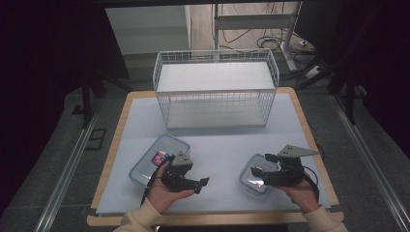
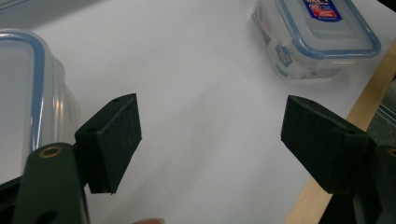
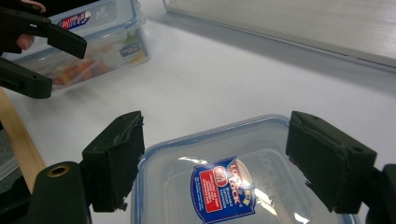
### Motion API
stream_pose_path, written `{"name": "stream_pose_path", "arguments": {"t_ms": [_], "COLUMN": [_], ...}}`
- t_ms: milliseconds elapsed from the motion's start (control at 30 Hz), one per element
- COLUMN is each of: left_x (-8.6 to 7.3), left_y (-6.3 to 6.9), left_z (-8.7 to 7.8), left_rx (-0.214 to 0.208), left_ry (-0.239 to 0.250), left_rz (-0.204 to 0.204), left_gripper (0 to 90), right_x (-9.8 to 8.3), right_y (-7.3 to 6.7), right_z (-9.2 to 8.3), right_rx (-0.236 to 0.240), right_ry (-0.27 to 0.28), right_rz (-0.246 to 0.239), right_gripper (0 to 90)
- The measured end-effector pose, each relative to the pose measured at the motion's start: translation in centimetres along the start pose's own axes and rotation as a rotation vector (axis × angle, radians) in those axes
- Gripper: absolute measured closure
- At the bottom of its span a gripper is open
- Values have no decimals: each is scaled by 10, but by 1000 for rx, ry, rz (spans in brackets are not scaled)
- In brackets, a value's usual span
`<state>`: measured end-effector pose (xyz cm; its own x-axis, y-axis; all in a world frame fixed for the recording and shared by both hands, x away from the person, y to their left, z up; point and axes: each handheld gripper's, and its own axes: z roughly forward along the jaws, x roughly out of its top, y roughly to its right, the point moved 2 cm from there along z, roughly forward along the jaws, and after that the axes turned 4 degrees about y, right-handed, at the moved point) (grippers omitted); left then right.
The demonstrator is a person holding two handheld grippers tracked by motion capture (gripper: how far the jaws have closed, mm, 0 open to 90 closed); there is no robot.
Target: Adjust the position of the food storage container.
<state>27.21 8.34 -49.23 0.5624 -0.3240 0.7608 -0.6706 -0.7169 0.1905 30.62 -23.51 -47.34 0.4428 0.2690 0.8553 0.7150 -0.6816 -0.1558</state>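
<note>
The small box (image 1: pixel 255 180), a clear lidded food container with a blue seal, sits on the near right of the table (image 1: pixel 212 145), directly under the right gripper (image 1: pixel 263 175). In the right gripper view its lid with the red and blue sticker (image 3: pixel 223 189) lies between and just below the two black jaws, which stand wide apart and touch nothing, so this gripper is released and holds no box. Its jaws straddle the lid's width, and the box lies just ahead of and beneath them.

The large box (image 1: pixel 158 159), a longer container of the same kind, rests on the near left, its long axis running from near left to far right. The left gripper (image 1: pixel 186 180) hovers over its near right corner, pointing right toward the small box. In the left gripper view the jaws are spread with bare table between them, so it too is released; the large box's edge (image 2: pixel 28 93) lies just to one side, and the small box (image 2: pixel 314 37) sits farther ahead.

By my reading, the right hand (image 1: pixel 300 193) is the nearer one for the small box: a short drop should bring the jaws round it. Behind both, at the far side, stands a white wire basket (image 1: pixel 216 89), well apart from the boxes.
</note>
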Motion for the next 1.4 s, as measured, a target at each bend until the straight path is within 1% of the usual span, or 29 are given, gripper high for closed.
{"name": "stream_pose_path", "arguments": {"t_ms": [167, 267, 300, 400, 467, 567, 667, 733, 800, 867, 933, 1000, 1033, 1067, 1100, 1133, 1167, 1200, 1267, 1400], "left_x": [2, 3, 3, 2, 2, 4, 2, 0, -1, -4, -8, -11, -13, -14, -17, -17, -18, -21, -27, -39], "left_y": [1, 1, 2, 1, -1, -1, -2, -2, 0, 1, 2, 2, 2, 1, 0, 0, -1, -2, -4, -7], "left_z": [-4, -7, -9, -15, -18, -23, -25, -24, -24, -23, -22, -22, -22, -23, -25, -25, -25, -26, -27, -28], "left_rx": [-3, -2, 1, 3, -6, -16, -23, -25, -25, -24, -31, -36, -39, -40, -45, -45, -44, -33, -16, 16], "left_ry": [2, 2, 2, 5, 7, 8, -5, -24, -26, -30, -37, -49, -62, -73, -96, -96, -103, -114, -144, -182], "left_rz": [-16, -5, 0, 0, -13, -7, -1, 1, 8, 16, 23, 33, 46, 54, 61, 61, 62, 60, 68, 69], "left_gripper": [207, 209, 210, 217, 219, 222, 225, 236, 242, 289, 386, 459, 532, 679, 746, 800, 835, 835, 891, 900], "right_x": [-1, -2, -1, 1, 1, 4, 6, 5, 5, 4, 2, 1, 1, 2, 2, 2, 1, 1, 0, -2], "right_y": [3, 4, 4, 0, -4, -6, -7, -5, -5, -4, -3, -4, -4, -5, -5, -5, -5, -5, -5, -3], "right_z": [-2, -2, -1, 1, 2, 3, 3, 1, 1, -1, -2, -1, -1, -1, -1, 0, 0, 0, 1, 4], "right_rx": [6, 2, 0, 3, 6, 5, -2, -8, -8, -14, -18, -18, -18, -18, -18, -18, -18, -18, -20, -22], "right_ry": [5, -2, -3, -17, -16, -12, -6, -5, -5, -7, -9, -11, -14, -13, -12, -14, -16, -16, -25, -37], "right_rz": [13, 7, -1, -15, -19, -24, -36, -34, -33, -35, -36, -35, -38, -45, -47, -46, -47, -47, -47, -50], "right_gripper": [189, 189, 189, 188, 188, 188, 188, 188, 188, 189, 190, 191, 191, 191, 192, 191, 191, 191, 192, 192]}}
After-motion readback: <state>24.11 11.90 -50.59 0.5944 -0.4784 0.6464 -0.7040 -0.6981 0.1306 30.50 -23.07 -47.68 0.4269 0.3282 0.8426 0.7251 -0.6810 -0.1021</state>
